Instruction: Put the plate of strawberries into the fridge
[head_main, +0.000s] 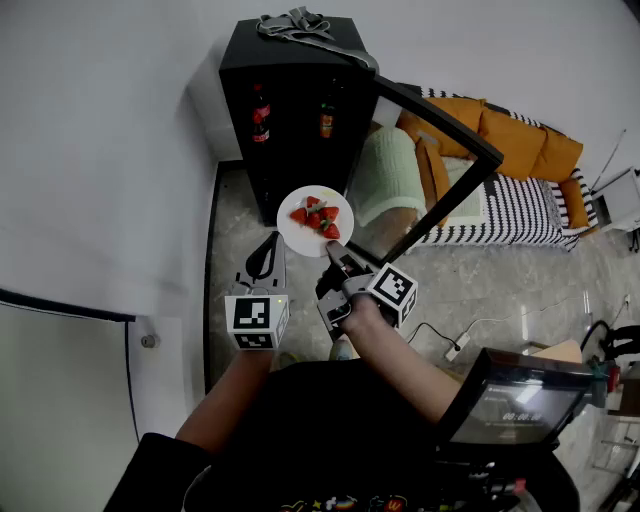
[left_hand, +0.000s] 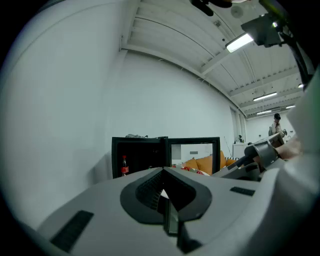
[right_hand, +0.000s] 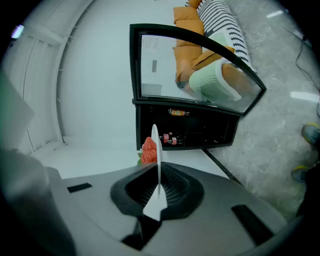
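Pinching the plate (head_main: 298, 234) by its rim, right claw (head_main: 331, 249) faces fridge (head_main: 290, 110); left claw (head_main: 264, 256) closed.

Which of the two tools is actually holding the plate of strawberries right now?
The right tool, its jaws clamped on the rim of the white plate. The left tool beside it is shut with nothing between its jaws.

My left gripper (left_hand: 164, 172) has its jaws pressed together on nothing, pointing at the black fridge (left_hand: 142, 150), whose glass door (left_hand: 195, 151) stands open, a red-labelled bottle (left_hand: 124, 165) inside.
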